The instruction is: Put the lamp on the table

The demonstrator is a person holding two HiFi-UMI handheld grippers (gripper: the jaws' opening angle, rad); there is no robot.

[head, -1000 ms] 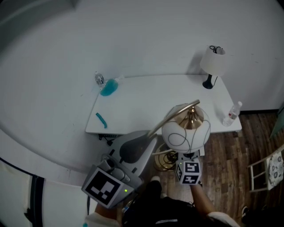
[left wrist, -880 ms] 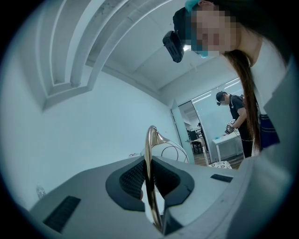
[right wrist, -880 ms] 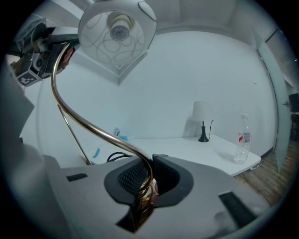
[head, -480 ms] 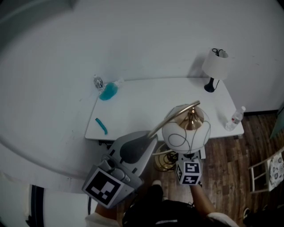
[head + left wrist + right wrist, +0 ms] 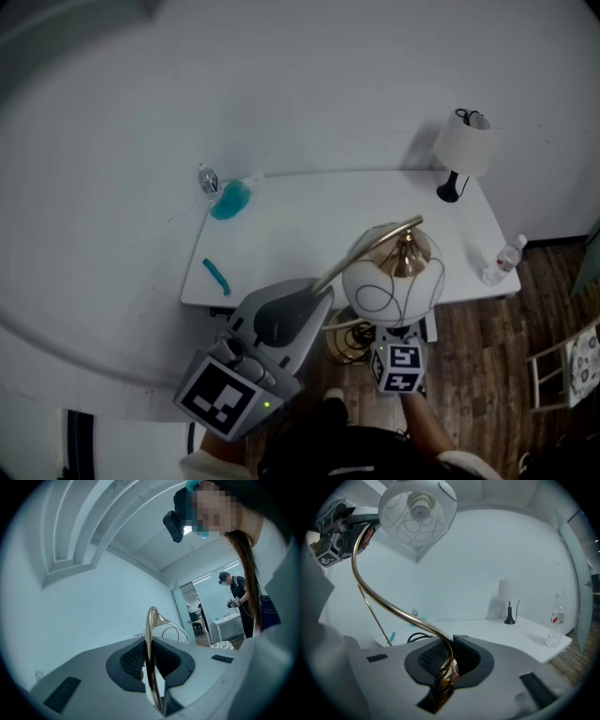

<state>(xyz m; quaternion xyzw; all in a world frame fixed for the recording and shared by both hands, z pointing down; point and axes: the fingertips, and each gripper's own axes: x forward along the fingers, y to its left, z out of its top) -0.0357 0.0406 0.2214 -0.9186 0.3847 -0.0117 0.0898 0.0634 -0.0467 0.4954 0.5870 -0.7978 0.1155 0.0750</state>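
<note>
The left gripper (image 5: 149, 663) has its jaws pinched onto the thin brass arm (image 5: 149, 634) of the lamp (image 5: 392, 286). The right gripper (image 5: 449, 660) is clamped lower down on the same arm, where it runs into a bundle of brass and dark cord between the pads. Held between the two, the lamp hangs in the air just in front of the near edge of the white table (image 5: 319, 230). It is not resting on it, and its base (image 5: 347, 342) is down over the wooden floor (image 5: 487, 347). On the table's far left corner lies a teal bottle (image 5: 231, 197); I cannot tell whether the colour is liquid or plastic. A small clear bottle (image 5: 207, 178) stands beside it. Near the right edge stands a clear water bottle (image 5: 555, 620) with a red label, its fill level unreadable. A small table lamp (image 5: 464, 150) with a white shade stands at the far right corner, and a teal stick (image 5: 216, 275) lies near the front left. The held lamp has a rounded white glass shade (image 5: 417, 513) traced with thin looping lines. The brass arm sweeps up from the right gripper in a long curve to the shade.
</note>
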